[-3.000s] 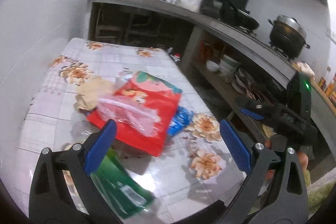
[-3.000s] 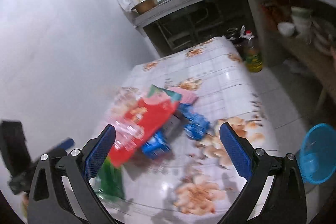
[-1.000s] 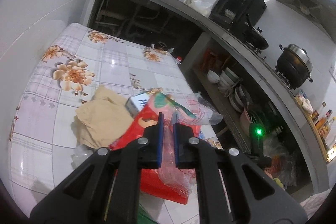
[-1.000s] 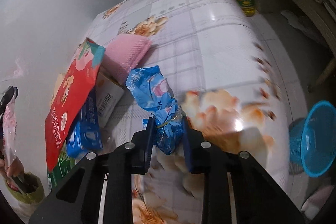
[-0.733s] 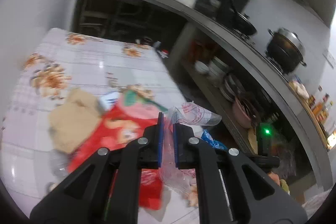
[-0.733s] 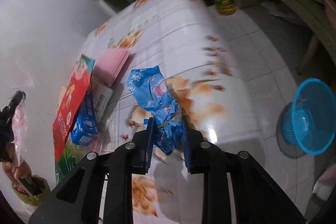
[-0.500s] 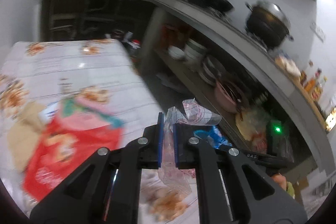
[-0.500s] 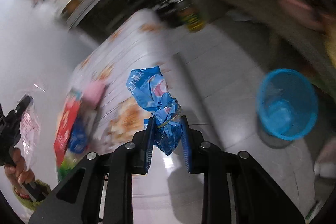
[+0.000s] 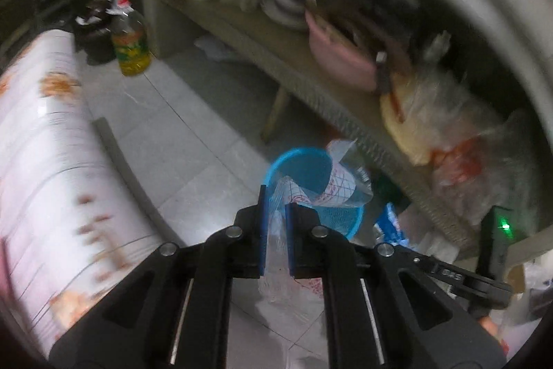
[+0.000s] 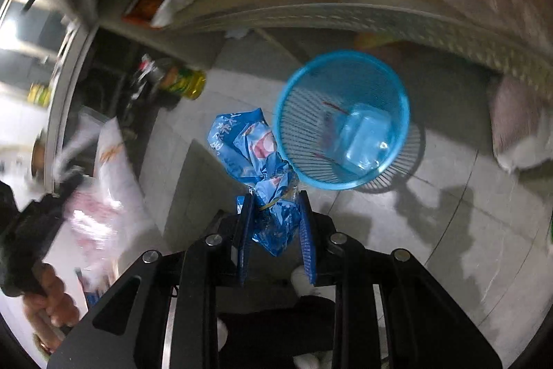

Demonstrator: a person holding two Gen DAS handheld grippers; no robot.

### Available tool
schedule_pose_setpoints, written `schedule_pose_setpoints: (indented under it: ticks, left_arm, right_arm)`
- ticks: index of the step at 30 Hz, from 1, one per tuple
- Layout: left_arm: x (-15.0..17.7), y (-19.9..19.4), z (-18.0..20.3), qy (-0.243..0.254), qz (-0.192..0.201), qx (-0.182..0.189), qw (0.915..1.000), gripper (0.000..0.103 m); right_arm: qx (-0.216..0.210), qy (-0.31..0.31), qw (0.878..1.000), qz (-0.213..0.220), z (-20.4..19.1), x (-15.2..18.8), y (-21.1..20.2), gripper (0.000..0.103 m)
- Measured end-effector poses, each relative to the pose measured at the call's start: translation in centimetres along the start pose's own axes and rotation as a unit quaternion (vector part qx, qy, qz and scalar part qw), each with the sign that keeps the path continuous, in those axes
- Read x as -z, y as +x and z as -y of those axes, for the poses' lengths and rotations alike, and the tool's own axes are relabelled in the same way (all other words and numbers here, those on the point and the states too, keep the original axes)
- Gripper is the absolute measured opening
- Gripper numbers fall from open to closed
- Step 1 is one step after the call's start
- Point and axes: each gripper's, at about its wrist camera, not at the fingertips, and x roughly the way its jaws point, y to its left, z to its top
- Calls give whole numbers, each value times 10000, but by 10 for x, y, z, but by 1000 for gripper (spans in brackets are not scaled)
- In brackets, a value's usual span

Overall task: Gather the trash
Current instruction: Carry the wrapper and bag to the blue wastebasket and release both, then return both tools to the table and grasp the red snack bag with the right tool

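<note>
My left gripper (image 9: 275,199) is shut on a clear plastic bag with red print (image 9: 337,182), held above the floor just in front of a blue mesh wastebasket (image 9: 297,166). My right gripper (image 10: 274,206) is shut on a crumpled blue snack wrapper (image 10: 250,144), held beside and slightly left of the same wastebasket (image 10: 342,118). The basket holds a clear plastic piece (image 10: 366,140). The right gripper with its blue wrapper shows at the right in the left wrist view (image 9: 390,223).
The floral table (image 9: 45,161) is at the left. An oil bottle (image 9: 129,40) stands on the tiled floor. A low shelf (image 9: 311,71) with bowls, a pink basin and plastic bags runs behind the basket.
Both grippers swung away from the table toward the floor, carrying the clear bag and blue wrapper. The blue wastebasket is now close and nearly under them.
</note>
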Motion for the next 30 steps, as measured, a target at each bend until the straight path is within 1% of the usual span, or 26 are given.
schedule_pose_setpoints:
  ticks: [1,2,4,5,6,7,8,11,14,16,19,23,26,30]
  left_arm:
    - [-4,20,7,41,-173,2,9998,8]
    - [-8,33,9,46,-258,-3,9997,8]
    - [-19,63,20,114,-322,133,9993,8]
    - [-24,75,25,134,-324,158,9993,13]
    - [-26,87,29,166,-386,163,9990,33]
    - [-30,106,34,210,-559,145,9981,46]
    - [-31,118,36,194,-649,87,9977,60]
    - [-32,131,38,48,-623,72,9980,62]
    - [-28,122,33,-19,-531,219,9983,66]
    - [-26,111,30,22,-425,245,9988,68]
    - [-26,97,24,-50,-281,405,9988,68]
    - [-21,78,20,-207,-230,539,9981,68]
    - [-15,55,21,-159,-144,595,9980,68]
    - [-1,4,24,8,77,721,9974,68]
  right_arm:
    - [30,63,10000,32,4,-5,4,25]
    - [33,130,9999,84,8,-12,9,25]
    - [41,203,9995,226,11,-24,16,27]
    - [98,236,9992,307,12,-30,20,31]
    - [167,307,9986,399,17,-39,26,36]
    - [164,414,9978,498,25,-48,34,49]
    - [155,483,9972,555,29,-52,41,59]
    - [360,614,9961,526,44,-61,54,60]
    - [329,617,9963,501,52,-55,57,60]
    - [370,513,9965,544,53,-49,54,60]
    - [318,503,9965,580,54,-38,46,60]
    - [260,437,9960,740,53,-22,22,60]
    - [274,293,9958,828,47,-16,6,60]
    - [266,-99,9962,829,22,-3,-15,60]
